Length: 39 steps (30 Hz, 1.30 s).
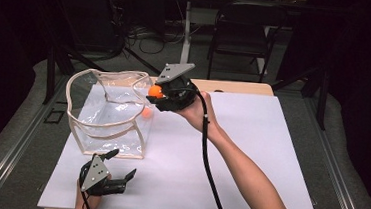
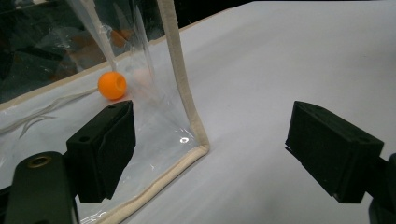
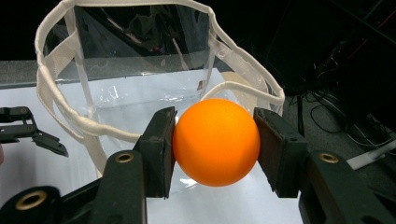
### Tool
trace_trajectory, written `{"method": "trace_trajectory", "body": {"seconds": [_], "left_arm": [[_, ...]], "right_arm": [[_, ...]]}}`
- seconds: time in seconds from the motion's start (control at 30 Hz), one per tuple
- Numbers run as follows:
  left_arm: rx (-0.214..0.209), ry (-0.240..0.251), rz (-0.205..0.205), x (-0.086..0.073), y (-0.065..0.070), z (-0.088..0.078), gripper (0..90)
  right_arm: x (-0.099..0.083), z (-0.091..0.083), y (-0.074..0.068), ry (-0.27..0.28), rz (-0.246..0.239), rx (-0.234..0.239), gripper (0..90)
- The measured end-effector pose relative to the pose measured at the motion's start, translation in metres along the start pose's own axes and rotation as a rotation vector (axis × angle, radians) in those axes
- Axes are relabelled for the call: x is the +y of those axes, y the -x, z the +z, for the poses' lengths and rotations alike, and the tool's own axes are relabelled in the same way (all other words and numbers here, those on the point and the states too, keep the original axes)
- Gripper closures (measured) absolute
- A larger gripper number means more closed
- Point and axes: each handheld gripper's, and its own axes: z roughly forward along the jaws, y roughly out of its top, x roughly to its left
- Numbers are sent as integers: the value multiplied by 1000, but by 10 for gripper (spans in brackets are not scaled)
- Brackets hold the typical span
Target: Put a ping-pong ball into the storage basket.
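1. High view: my right tool is clamped on an orange ball, held just at the near right edge of the clear bag, above its cloth-trimmed rim. A second orange ball lies inside the bag, below and slightly ahead of that tool. My left tool sits low near the front edge of the counter, jaws apart, just short of the bag's front corner. To the right of both tools the white, flat counter sheet gives wide open room.

2. Left gripper view: the jaws stand wide apart with nothing between them. The bag's bottom corner, glossy clear plastic with beige woven binding, lies just ahead of the left jaw. The ball inside has a hole in it and rests beyond the left jaw, behind the plastic wall.

3. Right gripper view: the smooth, matte round ball is pinched on both sides by the black pads. The bag's open mouth gapes right behind it, its rim wavy and slack.
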Motion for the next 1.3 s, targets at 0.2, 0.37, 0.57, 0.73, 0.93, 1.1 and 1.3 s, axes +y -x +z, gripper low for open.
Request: {"method": "trace_trajectory", "body": {"seconds": [0.2, 0.37, 0.57, 0.73, 0.93, 1.1, 1.3], "left_arm": [[-2, -2, -1, 0, 0, 1, 158], [-2, -2, -1, 0, 0, 1, 158], [-2, -2, -1, 0, 0, 0, 158], [-1, -2, -1, 0, 0, 0, 158], [-1, -2, 0, 0, 0, 0, 158], [-1, -2, 1, 0, 0, 0, 158], [0, -2, 0, 0, 0, 0, 158]], "right_arm": [[1, -1, 1, 12, 4, -4, 511], [3, 0, 2, 18, 5, -5, 511], [6, 2, 1, 22, -1, -4, 511], [9, 3, 0, 22, -4, -4, 511], [12, 4, -1, 29, -7, -8, 511], [14, 4, -2, 38, -10, -10, 511], [16, 7, -5, 44, -13, -5, 511]]}}
